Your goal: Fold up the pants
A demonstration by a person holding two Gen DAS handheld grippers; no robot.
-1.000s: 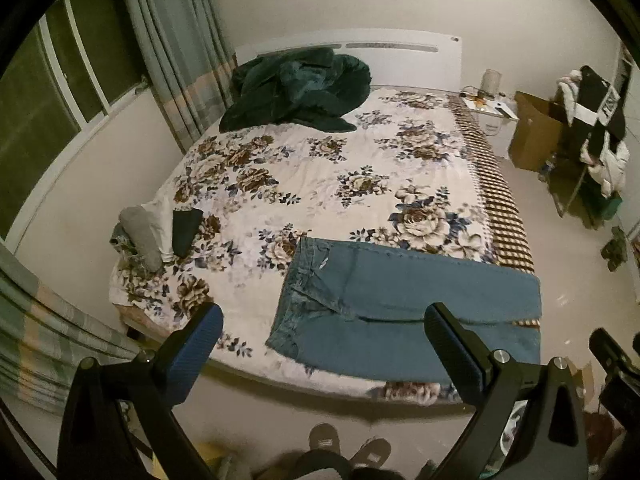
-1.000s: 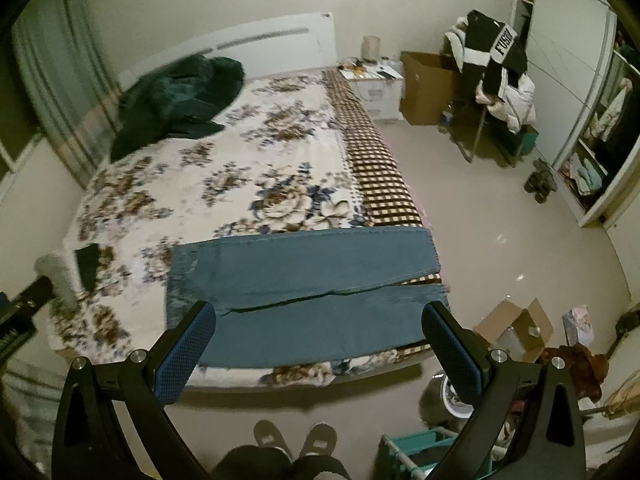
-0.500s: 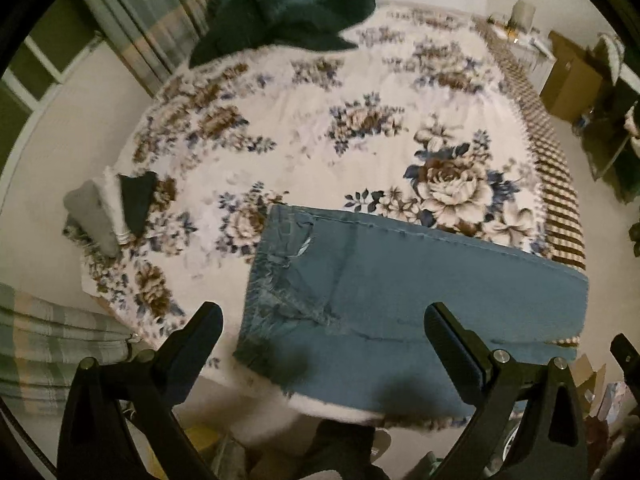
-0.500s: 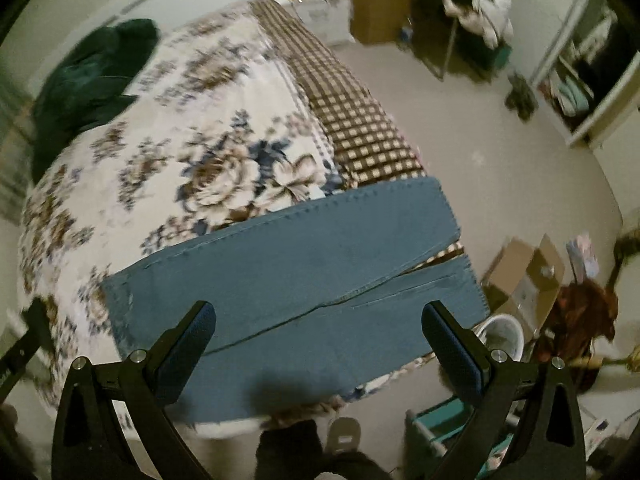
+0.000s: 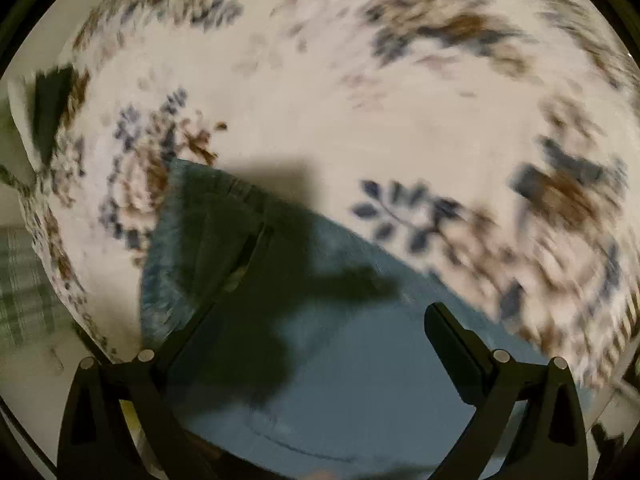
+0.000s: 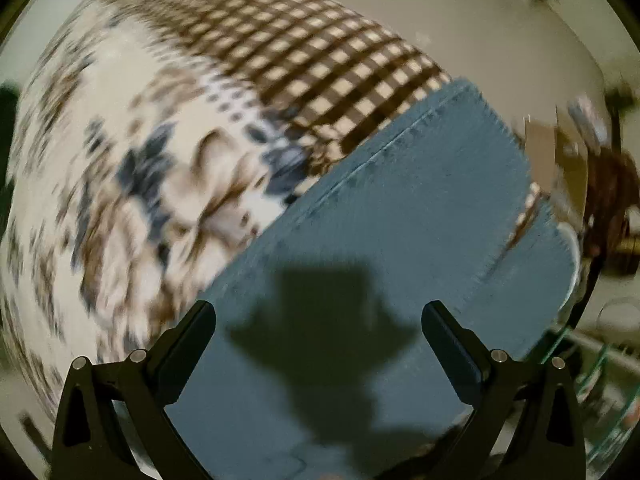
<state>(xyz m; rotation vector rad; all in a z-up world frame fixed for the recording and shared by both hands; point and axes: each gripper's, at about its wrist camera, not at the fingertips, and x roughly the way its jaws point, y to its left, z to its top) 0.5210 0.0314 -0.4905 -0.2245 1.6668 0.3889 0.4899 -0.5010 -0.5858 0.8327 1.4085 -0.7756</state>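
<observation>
Blue jeans lie flat on a floral bed cover (image 5: 360,112). The left wrist view shows their waist end (image 5: 224,248), close below me and partly in the gripper's shadow. My left gripper (image 5: 320,320) is open and empty just above the waist. The right wrist view shows the leg ends (image 6: 420,184), one leg laid partly over the other near the bed's checked edge (image 6: 320,60). My right gripper (image 6: 318,320) is open and empty just above the legs. Both views are blurred by motion.
A dark folded cloth (image 5: 48,100) lies at the bed's left edge. A striped curtain (image 5: 20,292) hangs lower left. To the right of the bed are the floor, a cardboard box (image 6: 568,160) and a brown heap (image 6: 616,200).
Both grippers have dropped steeply toward the bed, from a high view of the whole room to close over the jeans. The jeans have not moved.
</observation>
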